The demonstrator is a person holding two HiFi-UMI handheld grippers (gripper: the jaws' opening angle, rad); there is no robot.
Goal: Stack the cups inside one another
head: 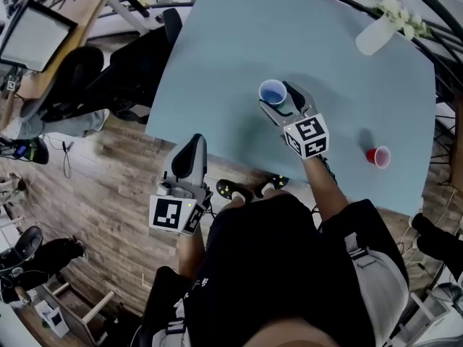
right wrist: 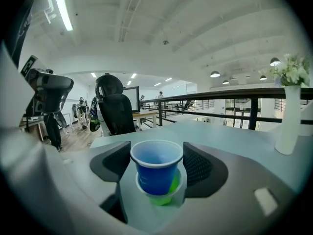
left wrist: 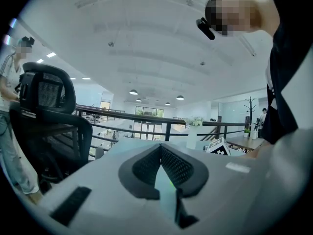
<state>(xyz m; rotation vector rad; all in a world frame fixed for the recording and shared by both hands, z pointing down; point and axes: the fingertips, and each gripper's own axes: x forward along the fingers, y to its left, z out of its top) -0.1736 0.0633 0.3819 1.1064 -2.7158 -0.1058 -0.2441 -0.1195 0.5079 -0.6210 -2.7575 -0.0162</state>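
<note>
Right gripper (head: pixel 278 101), jaws closed on blue cup (right wrist: pixel 156 166) nested in green cup (right wrist: pixel 166 194), above pale blue table (head: pixel 239 42). Red cup (head: pixel 378 157) stands at its 4 o'clock, vase (head: pixel 376 31) at 2 o'clock. Left gripper (left wrist: pixel 160 155) has jaws together, empty, at the table's near edge; wood floor (head: pixel 108 194) below.

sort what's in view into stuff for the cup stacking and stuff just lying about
For the job: blue cup nested in green cup, gripped by the right gripper; red cup.
Lying about: flower vase; office chair.
</note>
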